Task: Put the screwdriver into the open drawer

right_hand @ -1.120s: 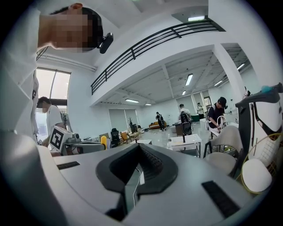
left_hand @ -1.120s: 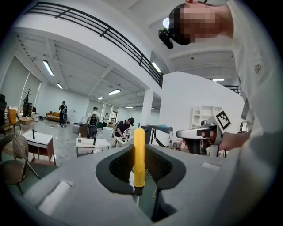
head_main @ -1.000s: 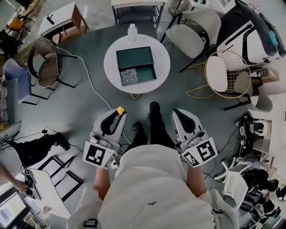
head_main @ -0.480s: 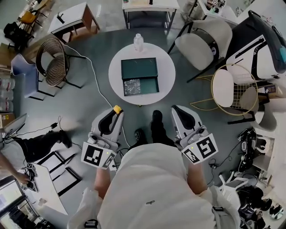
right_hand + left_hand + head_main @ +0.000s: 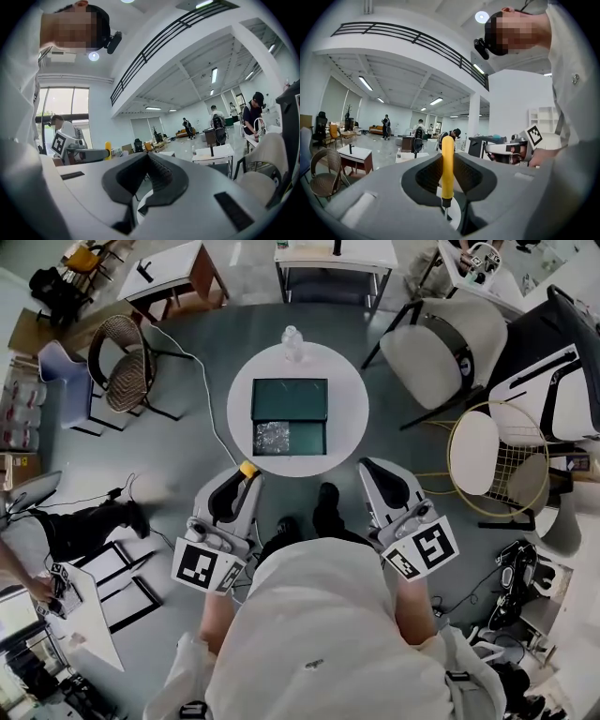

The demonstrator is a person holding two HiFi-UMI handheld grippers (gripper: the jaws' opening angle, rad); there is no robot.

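Note:
A round white table [image 5: 352, 418] stands ahead of me and carries a dark green drawer box [image 5: 290, 397]. Its drawer [image 5: 291, 438] is pulled open toward me, with something silvery in its left half. My left gripper [image 5: 246, 476] [image 5: 447, 157] is shut on a yellow-handled screwdriver [image 5: 247, 468] [image 5: 447, 176]; the handle sticks out past the jaws and the metal shaft points back at the camera. My right gripper [image 5: 367, 469] [image 5: 149, 158] is shut with nothing in it. Both are held at waist height, short of the table's near edge.
A clear bottle [image 5: 293, 341] stands at the table's far rim. A wicker chair [image 5: 117, 371] is at the left, a white chair [image 5: 441, 338] and a gold wire chair [image 5: 497, 460] at the right. A white cable [image 5: 202, 399] crosses the floor. My shoes [image 5: 323, 498] are just before the table.
The table and drawer box have shifted toward the middle of the head view as I turned and stepped. Both grippers keep their pose; the left still grips the screwdriver.

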